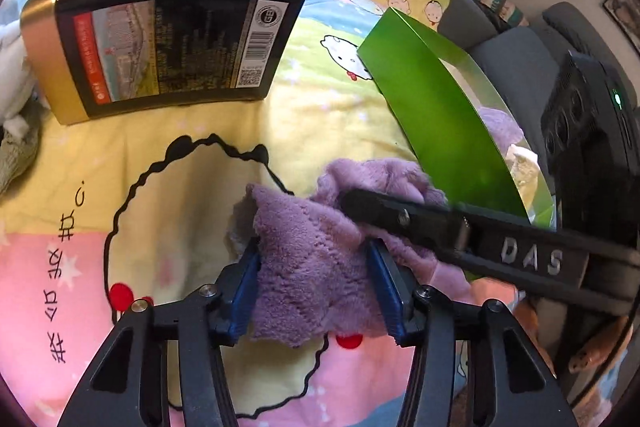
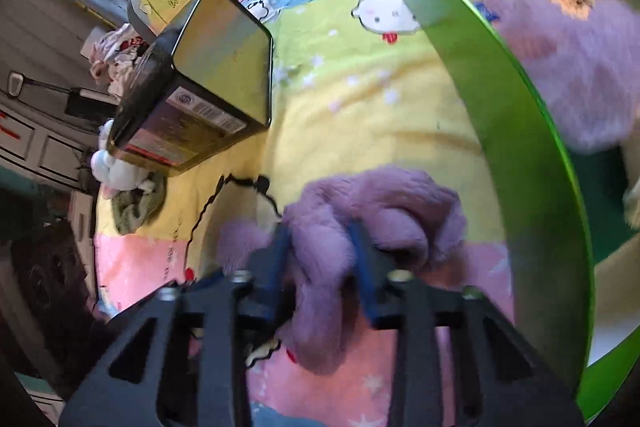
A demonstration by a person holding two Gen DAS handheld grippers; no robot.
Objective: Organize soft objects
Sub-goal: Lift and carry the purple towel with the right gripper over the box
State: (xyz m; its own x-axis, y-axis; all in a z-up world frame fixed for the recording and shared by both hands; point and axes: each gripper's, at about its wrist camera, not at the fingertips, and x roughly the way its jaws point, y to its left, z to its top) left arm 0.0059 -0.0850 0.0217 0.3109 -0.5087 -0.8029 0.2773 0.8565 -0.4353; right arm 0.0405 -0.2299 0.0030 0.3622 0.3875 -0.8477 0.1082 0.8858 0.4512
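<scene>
Both grippers, left [image 1: 316, 283] and right [image 2: 320, 267], have jaws clamped on the same purple cloth [image 1: 316, 255], bunched on the bed [image 1: 192, 195]. It lies beside the green box [image 1: 440, 115], likely for stowing with the purple item already inside.

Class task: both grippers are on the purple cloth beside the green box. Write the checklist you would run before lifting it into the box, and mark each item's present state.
1. Left gripper closed on the purple cloth: ok, blue pads press both sides.
2. Right gripper closed on the same cloth: ok, a bunched fold sits between its fingers.
3. Green box open: ok.
4. Room inside the box: cannot tell; another purple item already lies there.
5. Cloth clear of the black tin: ok, apart.
6. Cloth folded neatly: not ok, bunched.
</scene>
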